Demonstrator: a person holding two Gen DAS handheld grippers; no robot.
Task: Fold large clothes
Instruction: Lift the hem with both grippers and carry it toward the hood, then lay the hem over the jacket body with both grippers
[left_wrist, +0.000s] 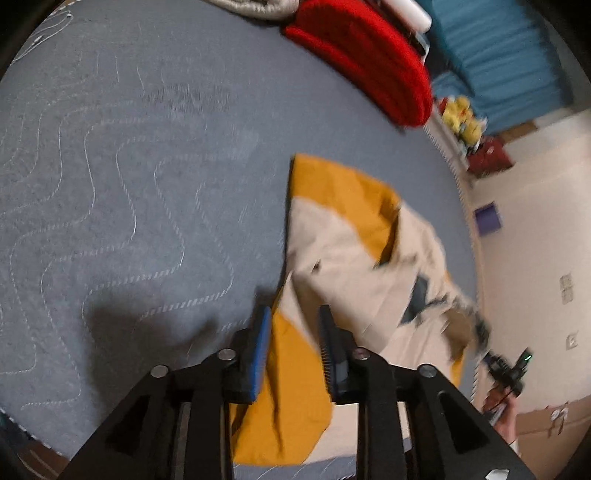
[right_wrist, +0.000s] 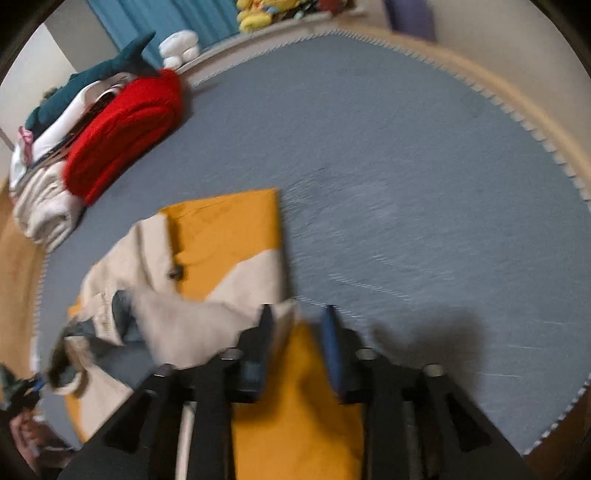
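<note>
The jacket (left_wrist: 343, 236) is mustard yellow and cream, with small dark teal patches. It lies on a grey-blue quilt (left_wrist: 129, 184) stitched in wavy white dashed lines. The folded blanket (right_wrist: 122, 133) is bright red, the curtain (left_wrist: 506, 55) teal blue, and the gripper pads (left_wrist: 263, 347) blue on black.

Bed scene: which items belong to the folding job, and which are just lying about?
Job:
mustard-and-cream garment
left gripper
right gripper

Lying about:
red blanket
plush shark
white plush
yellow plush toys
</note>
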